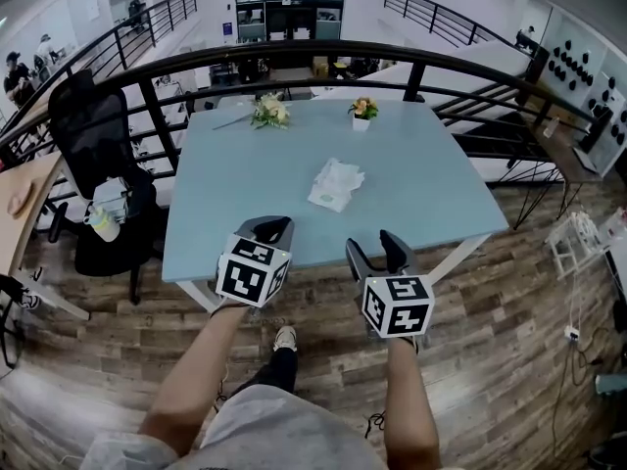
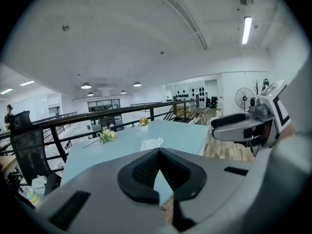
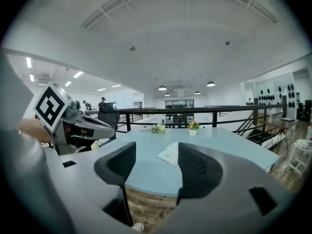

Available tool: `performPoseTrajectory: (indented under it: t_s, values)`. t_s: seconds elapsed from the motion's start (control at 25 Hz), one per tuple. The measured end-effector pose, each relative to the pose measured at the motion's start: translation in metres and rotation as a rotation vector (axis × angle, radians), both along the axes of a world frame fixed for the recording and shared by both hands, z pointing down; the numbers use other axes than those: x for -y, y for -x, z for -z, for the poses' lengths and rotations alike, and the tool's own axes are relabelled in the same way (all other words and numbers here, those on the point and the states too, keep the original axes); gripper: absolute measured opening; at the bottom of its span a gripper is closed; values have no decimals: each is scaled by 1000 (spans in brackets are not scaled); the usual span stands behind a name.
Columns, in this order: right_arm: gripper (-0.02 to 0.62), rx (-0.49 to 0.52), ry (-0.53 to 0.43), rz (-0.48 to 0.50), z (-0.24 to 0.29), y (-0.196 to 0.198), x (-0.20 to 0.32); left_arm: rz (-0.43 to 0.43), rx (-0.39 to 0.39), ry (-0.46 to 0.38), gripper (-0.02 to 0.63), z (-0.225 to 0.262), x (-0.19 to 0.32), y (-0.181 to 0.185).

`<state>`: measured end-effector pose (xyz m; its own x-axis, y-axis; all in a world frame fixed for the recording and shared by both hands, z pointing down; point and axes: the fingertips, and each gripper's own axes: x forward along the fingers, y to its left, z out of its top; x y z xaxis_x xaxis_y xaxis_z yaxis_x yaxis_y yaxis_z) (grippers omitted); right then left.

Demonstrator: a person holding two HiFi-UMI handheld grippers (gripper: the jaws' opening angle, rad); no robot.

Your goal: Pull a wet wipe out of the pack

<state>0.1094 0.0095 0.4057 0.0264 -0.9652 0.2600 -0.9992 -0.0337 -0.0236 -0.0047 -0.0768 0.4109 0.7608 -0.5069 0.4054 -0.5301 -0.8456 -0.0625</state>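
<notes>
The wet wipe pack (image 1: 335,185) is a white, crumpled-looking packet lying flat near the middle of the light blue table (image 1: 441,213). It also shows ahead in the left gripper view as the pack (image 2: 151,143) and in the right gripper view as the pack (image 3: 170,153). My left gripper (image 1: 271,229) hovers at the table's near edge, its dark jaws meeting at the tips with nothing between them. My right gripper (image 1: 377,251) is beside it, just short of the edge, jaws wide apart and empty. Both are well short of the pack.
A loose flower bunch (image 1: 269,112) and a small potted flower (image 1: 363,109) sit at the table's far side. A black railing (image 1: 294,52) curves behind the table. A black office chair (image 1: 93,135) stands to the left, and there is wooden floor below.
</notes>
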Motion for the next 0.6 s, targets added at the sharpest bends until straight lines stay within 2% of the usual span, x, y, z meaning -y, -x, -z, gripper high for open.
performPoseTrajectory:
  t_s: [0.6]
  values:
    - [253, 17, 32, -8, -11, -42, 94, -21, 24, 22, -3, -9, 94, -46]
